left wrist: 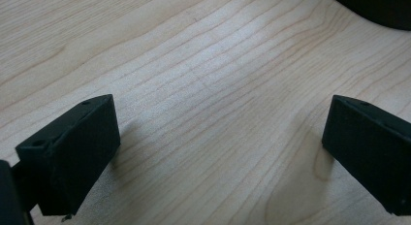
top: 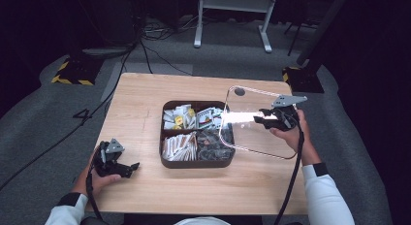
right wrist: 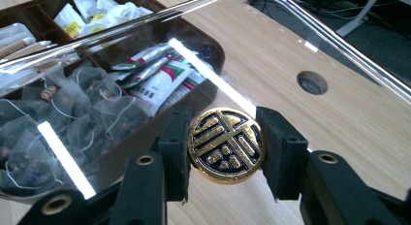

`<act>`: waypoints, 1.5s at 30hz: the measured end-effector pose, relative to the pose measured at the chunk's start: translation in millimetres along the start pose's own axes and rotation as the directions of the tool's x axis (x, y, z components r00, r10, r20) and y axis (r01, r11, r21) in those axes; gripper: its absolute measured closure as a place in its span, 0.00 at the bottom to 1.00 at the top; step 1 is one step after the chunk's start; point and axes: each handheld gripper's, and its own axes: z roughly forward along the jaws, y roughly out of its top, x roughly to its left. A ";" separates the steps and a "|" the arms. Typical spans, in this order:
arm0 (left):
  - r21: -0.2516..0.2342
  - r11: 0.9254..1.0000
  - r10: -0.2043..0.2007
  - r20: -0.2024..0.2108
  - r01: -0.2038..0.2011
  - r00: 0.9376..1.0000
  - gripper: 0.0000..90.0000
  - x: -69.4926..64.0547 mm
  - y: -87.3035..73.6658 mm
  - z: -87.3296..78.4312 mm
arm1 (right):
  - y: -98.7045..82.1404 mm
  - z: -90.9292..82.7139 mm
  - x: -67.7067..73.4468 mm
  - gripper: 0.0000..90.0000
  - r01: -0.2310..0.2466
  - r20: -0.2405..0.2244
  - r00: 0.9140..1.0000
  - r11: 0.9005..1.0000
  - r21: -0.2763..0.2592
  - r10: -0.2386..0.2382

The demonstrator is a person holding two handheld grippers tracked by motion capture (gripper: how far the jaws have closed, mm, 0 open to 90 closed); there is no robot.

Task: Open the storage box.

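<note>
Right now the right gripper (right wrist: 227,152) has its fingers (right wrist: 175,152) pressed on either side of a round gold-and-black knob (right wrist: 227,145), which sits on a clear lid (top: 257,123). In the high view that lid is held tilted above the bench (top: 145,104), towards its right edge, its near-left part overlapping the right side of the brown box (top: 196,134). A round hole (right wrist: 311,82) shows through the clear sheet beyond the knob, and bright strips of light reflect off its surface.

Under and beside the lid, the box lies near the middle of the bench, divided into compartments: paper sachets (top: 180,116) fill the far ones, a row of pale packets (top: 178,146) fills the near-left one, and mesh tea bags (right wrist: 72,113) with strings fill the near-right one.

Over by the near-left corner of the bench, the left gripper (top: 127,168) rests low on the wood in the person's hand. Its fingers (left wrist: 77,152) stand wide apart with bare bench between them, holding nothing, well apart from the box.
</note>
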 end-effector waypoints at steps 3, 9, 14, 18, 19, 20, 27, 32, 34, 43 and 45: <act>0.000 1.000 0.000 0.000 0.000 1.000 0.00 0.0 0.0 0.0 | -5.8 -1.7 -4.1 0.66 -0.008 0.005 1.000 1.000 0.007 0.008; 0.000 1.000 0.000 0.000 0.000 1.000 0.00 0.0 0.0 0.0 | -17.8 -5.0 -13.5 0.66 -0.035 0.023 0.999 0.999 0.014 0.035; 0.000 1.000 -0.001 0.000 0.001 1.000 0.00 -0.1 0.0 0.0 | -27.0 -7.2 -20.1 0.66 -0.053 0.033 0.998 0.998 0.026 0.052; 0.000 1.000 0.000 0.000 0.000 1.000 0.00 0.0 0.0 0.0 | -34.2 -9.3 -25.0 0.66 -0.060 0.038 0.998 0.998 0.030 0.059; 0.000 1.000 0.000 0.000 0.000 1.000 0.00 0.0 0.0 0.0 | -35.8 -9.7 -26.3 0.66 -0.064 0.039 0.997 0.997 0.031 0.063; 0.000 1.000 -0.001 0.000 0.001 1.000 0.00 -0.1 0.0 0.0 | -37.5 -9.9 -27.8 0.66 -0.069 0.040 0.997 0.997 0.032 0.068; 0.001 1.000 -0.001 0.000 0.001 1.000 0.00 0.0 0.0 0.0 | -49.5 -8.6 -37.2 0.66 -0.098 0.056 0.994 0.994 0.048 0.095; 0.000 1.000 -0.003 -0.003 0.003 1.000 0.00 -0.2 -0.2 -0.2 | -60.7 -0.4 -43.3 0.66 -0.109 0.070 0.992 0.991 0.079 0.104; 0.000 1.000 -0.003 -0.003 0.003 1.000 0.00 -0.1 -0.2 -0.1 | -65.9 4.3 -45.7 0.66 -0.121 0.072 0.991 0.988 0.093 0.114; 0.000 1.000 -0.003 -0.002 0.003 1.000 0.00 -0.1 -0.2 -0.1 | -86.1 20.3 -53.6 0.66 -0.146 0.081 0.987 0.981 0.129 0.136; 0.000 1.000 -0.003 -0.002 0.003 1.000 0.00 -0.1 -0.2 -0.1 | -89.2 23.3 -54.4 0.66 -0.150 0.080 0.987 0.979 0.135 0.140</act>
